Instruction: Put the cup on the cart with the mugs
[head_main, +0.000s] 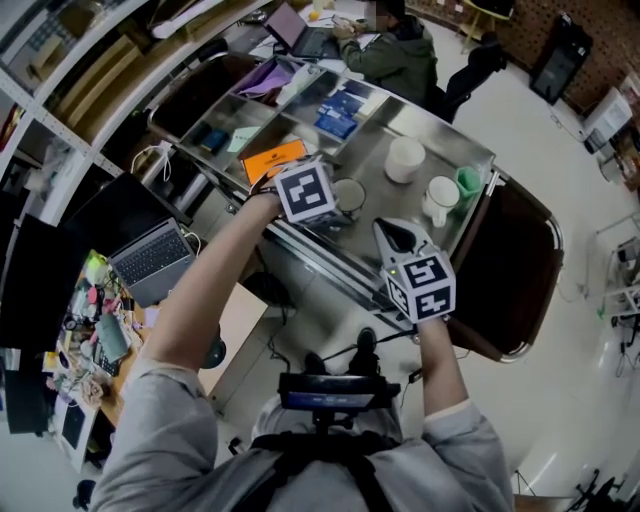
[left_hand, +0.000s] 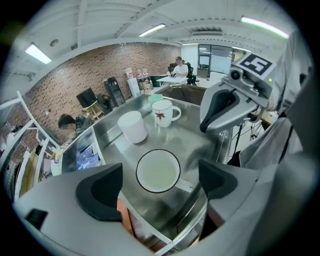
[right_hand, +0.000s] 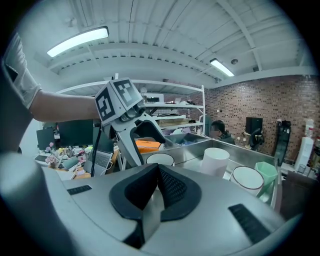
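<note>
1. Left gripper view looks down into the round white enamel cup with a thin dark rim (left_hand: 158, 171). It stands upright on the brushed stainless-steel cart (left_hand: 200, 142), near the front edge, and its smooth, pale inner floor shows in full.
2. The left claw (left_hand: 160, 187) is spread wide. Its black pads sit on either side of the cup and clear of it, gripping nothing.
3. Beyond the cup stand a plain white matte cylinder cup (left_hand: 132, 126) and a glossy white handled mug with a reddish print (left_hand: 162, 112). A pale green plastic cup (left_hand: 155, 98) is just behind that mug.
4. The right claw (right_hand: 156, 192) is pressed fully together, its ribbed black pads meeting with nothing between them.
5. In the head view, the cart's divided steel bins (head_main: 240, 105) hold blue packets (head_main: 335, 110) and an orange flat packet (head_main: 272, 160).
</note>
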